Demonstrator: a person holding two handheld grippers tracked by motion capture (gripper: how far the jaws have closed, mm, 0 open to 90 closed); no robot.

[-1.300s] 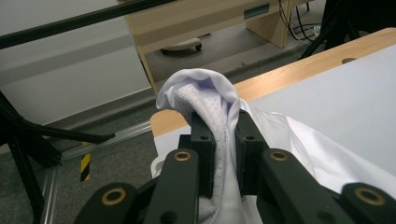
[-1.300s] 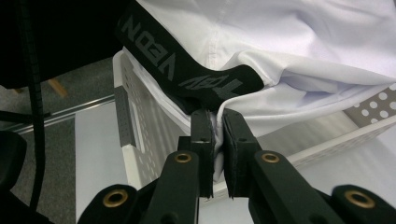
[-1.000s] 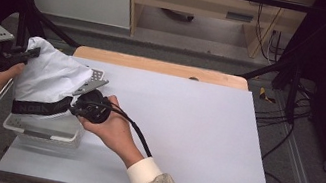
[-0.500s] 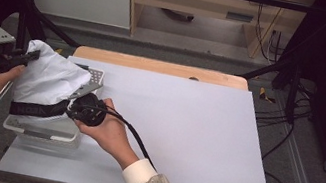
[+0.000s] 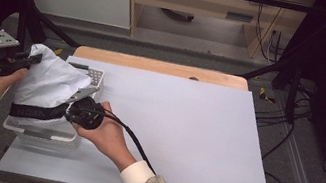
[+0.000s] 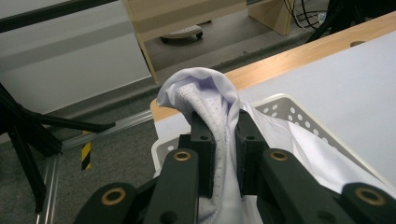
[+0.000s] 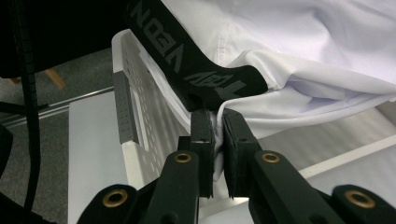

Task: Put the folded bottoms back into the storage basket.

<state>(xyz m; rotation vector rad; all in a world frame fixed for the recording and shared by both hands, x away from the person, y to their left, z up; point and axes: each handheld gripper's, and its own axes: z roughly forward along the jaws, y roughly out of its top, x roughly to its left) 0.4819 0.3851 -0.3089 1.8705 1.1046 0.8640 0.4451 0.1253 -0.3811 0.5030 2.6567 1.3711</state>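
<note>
Still both grippers [image 5: 29, 59] [image 5: 68, 111] clamp white garment [image 5: 50, 84] over basket [image 5: 42, 132]; barely shifted.

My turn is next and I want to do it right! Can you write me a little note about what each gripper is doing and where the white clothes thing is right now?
Left gripper: shut on a bunched fold of the white garment, holding it up above the far end of the white basket.
Right gripper: shut on the garment's edge, just by its black waistband, near the basket's side.
The basket sits at the left edge of the table; the garment hangs between the two grippers, over and partly in it.
Done: both grips are on.
Left: probably lift it out and lay it on the bare table.
</note>
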